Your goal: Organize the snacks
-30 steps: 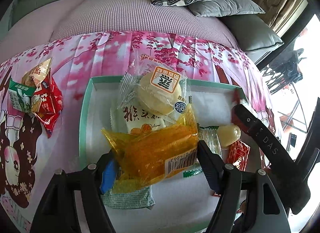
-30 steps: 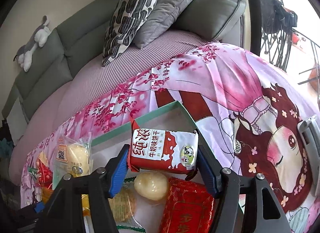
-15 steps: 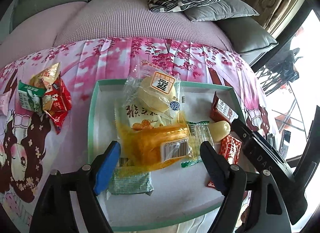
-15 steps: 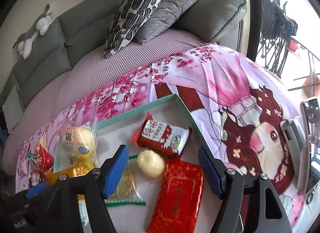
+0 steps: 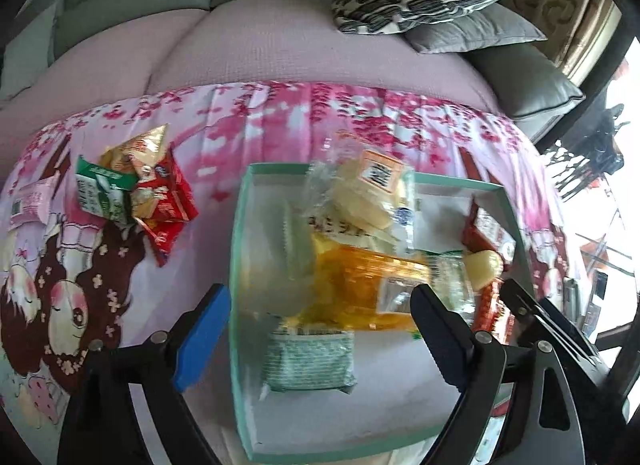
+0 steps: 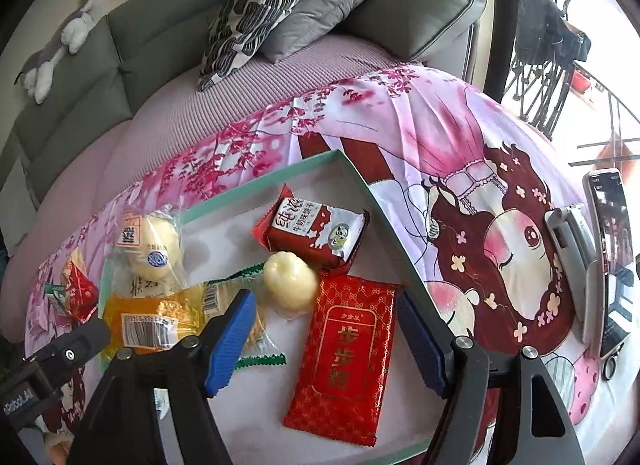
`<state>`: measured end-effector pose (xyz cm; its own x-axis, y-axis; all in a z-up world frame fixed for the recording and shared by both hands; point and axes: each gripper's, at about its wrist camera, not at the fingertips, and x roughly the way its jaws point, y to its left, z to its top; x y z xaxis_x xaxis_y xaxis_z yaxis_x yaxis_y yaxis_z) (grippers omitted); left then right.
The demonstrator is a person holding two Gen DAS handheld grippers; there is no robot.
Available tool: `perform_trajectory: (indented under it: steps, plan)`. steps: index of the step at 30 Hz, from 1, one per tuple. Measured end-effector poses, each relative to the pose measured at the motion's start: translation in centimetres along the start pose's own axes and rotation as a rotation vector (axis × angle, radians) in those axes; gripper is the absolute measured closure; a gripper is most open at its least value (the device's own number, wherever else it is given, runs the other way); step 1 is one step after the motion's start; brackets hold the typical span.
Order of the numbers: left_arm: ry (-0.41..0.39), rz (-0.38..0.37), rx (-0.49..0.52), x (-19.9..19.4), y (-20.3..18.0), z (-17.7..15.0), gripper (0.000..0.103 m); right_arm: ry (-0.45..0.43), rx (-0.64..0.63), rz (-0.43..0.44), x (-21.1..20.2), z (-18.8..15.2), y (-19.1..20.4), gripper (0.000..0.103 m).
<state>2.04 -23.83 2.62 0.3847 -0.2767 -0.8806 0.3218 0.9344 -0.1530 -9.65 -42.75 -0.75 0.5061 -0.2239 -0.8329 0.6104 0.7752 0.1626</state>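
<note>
A green-rimmed white tray lies on the pink cloth and holds several snacks: an orange packet, a pale bun in clear wrap, a green-white packet, a red milk-snack packet, a pale round sweet and a red foil packet. My left gripper is open and empty above the tray's near left part. My right gripper is open and empty above the red foil packet.
A loose pile of snacks lies on the cloth left of the tray, with a pink packet further left. A phone and a grey device lie at the right. A sofa with cushions stands behind.
My left gripper let go of the orange packet and drew back to the left. My right gripper released the red milk-snack packet into the tray and pulled back and up.
</note>
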Motion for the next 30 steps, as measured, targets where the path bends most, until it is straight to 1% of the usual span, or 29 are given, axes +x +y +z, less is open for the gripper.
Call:
perform_trajectory:
  steps: [2, 5, 6, 8, 13, 14, 16, 17, 20, 23, 30]
  plan:
    - [-0.012, 0.026, -0.003, 0.1, 0.4, 0.0, 0.011, 0.003, -0.004, -0.006, 0.1, 0.0, 0.1, 0.024]
    - [-0.031, 0.079, -0.011, 0.3, 1.0, 0.1, 0.008, 0.003, -0.013, -0.007, 0.0, -0.1, 0.3, 0.022]
    - [-0.034, 0.091, -0.013, 0.4, 1.1, 0.1, 0.007, 0.002, -0.016, -0.007, 0.0, -0.1, 0.3, 0.02]
    - [-0.037, 0.109, -0.02, 0.7, 1.6, 0.1, 0.007, 0.0, -0.022, -0.004, 0.0, -0.1, 0.5, 0.02]
    - [-0.042, 0.113, -0.031, 1.0, 2.2, 0.2, 0.007, -0.001, -0.03, 0.001, 0.0, -0.2, 0.7, 0.017]
    - [-0.044, 0.113, -0.03, 1.0, 2.2, 0.1, 0.007, -0.003, -0.031, 0.001, 0.0, -0.1, 0.7, 0.016]
    - [-0.048, 0.11, -0.03, 1.0, 2.2, 0.0, 0.007, -0.005, -0.03, 0.005, 0.0, -0.1, 0.6, 0.008]
    - [-0.049, 0.104, -0.032, 1.0, 2.2, 0.1, 0.007, -0.008, -0.029, 0.006, -0.1, -0.1, 0.6, 0.007]
    - [-0.053, 0.089, -0.035, 0.7, 1.9, 0.1, 0.007, -0.018, -0.025, 0.009, -0.3, -0.1, 0.5, 0.007]
    - [-0.059, 0.089, -0.032, 0.6, 1.7, 0.1, 0.007, -0.025, -0.028, 0.013, -0.4, 0.0, 0.5, 0.0]
    - [-0.071, 0.084, -0.042, 0.0, 2.1, 0.1, 0.007, -0.025, -0.033, 0.011, -0.4, 0.0, 0.6, 0.0]
